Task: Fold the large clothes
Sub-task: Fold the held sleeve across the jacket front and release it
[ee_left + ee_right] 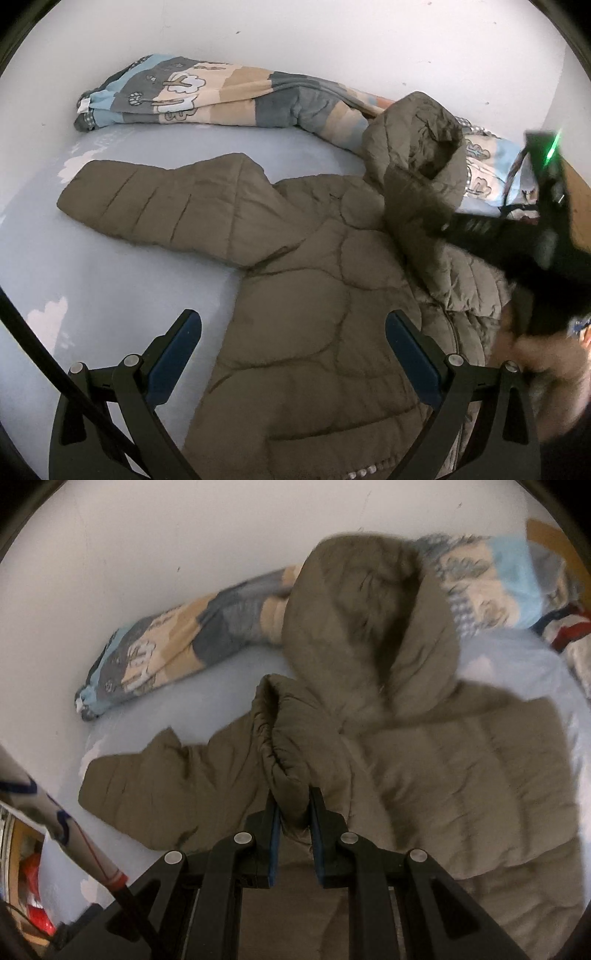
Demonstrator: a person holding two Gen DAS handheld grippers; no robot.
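Note:
An olive-brown puffer jacket (325, 295) lies on the pale blue sheet (110, 266), with one sleeve (159, 206) stretched out to the left. Its hood (417, 147) stands up at the far right. My left gripper (293, 328) hovers open over the jacket's body, nothing between its blue pads. My right gripper (293, 805) is shut on the gathered elastic cuff (277, 746) of the other sleeve, lifted over the jacket's front. In the left wrist view the right gripper (458, 225) comes in blurred from the right, beside the hood.
A rolled quilt (207, 92) in blue, beige and grey lies along the white wall (295, 37) behind the jacket. A wooden board (576, 206) stands at the bed's right end. A red object (33, 882) and a white pole (74, 827) show beyond the bed's near edge.

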